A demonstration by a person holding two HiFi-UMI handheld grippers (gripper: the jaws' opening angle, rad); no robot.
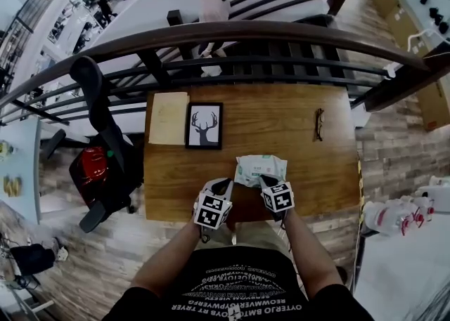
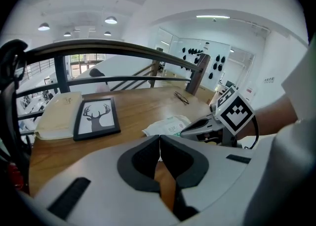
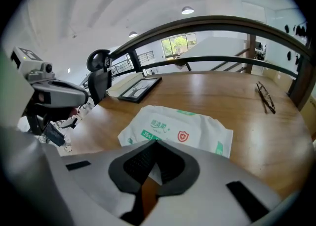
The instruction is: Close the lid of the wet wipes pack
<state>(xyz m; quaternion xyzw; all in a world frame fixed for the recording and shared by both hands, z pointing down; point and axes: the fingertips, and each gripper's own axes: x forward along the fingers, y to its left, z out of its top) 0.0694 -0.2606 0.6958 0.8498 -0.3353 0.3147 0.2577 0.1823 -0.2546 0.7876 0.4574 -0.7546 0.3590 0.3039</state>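
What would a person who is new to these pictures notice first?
The white wet wipes pack lies in the near half of the wooden table. The left gripper and the right gripper, both shut, flank its near side. Farther back, a black-framed deer picture lies flat.

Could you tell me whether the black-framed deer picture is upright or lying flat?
Flat: the black-framed deer picture lies face-up on the wooden table.
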